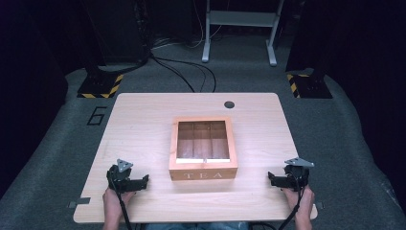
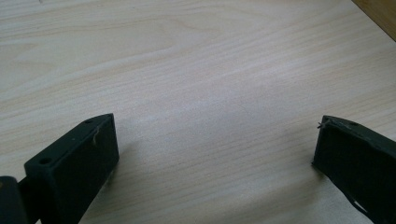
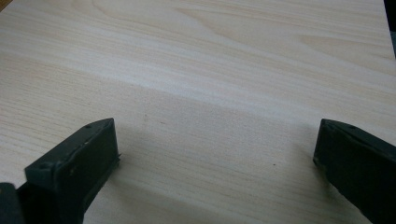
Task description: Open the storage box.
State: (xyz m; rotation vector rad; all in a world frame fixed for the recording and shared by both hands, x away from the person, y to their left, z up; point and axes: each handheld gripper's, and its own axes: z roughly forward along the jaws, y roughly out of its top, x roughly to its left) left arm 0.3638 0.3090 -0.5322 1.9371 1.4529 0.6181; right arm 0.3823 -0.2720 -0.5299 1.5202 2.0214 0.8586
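Tea box (image 1: 203, 149) of light wood sits in the middle of the counter (image 1: 143, 124), its glass-paned lid down and the word TEA on the front wall that faces the person. Through the pane, dark wooden dividers show, splitting the inside into compartments; what lies in them cannot be told.

Left of the tea box, near the counter's front edge, the left gripper (image 1: 142, 181) rests on the wood in the person's left hand (image 1: 114, 201), its fingers pointing toward the box but well apart from it. In the left gripper view those fingers (image 2: 79, 163) are spread wide, with bare counter (image 2: 210, 93) between them, and a corner of the tea box (image 2: 380, 14) shows at the upper right.

Right of the tea box, at about the same distance from it, the right gripper (image 1: 272, 179) rests on the counter in the person's right hand (image 1: 300, 201), its fingers likewise pointing toward the box and clear of it. In the right gripper view the fingers (image 3: 74, 163) are spread wide too, with bare wood (image 3: 210, 93) between them.

Behind the tea box, close to the counter's far edge, is a small round dark hole (image 1: 229, 104). Cables (image 1: 186, 72) trail over the grey floor beyond it.
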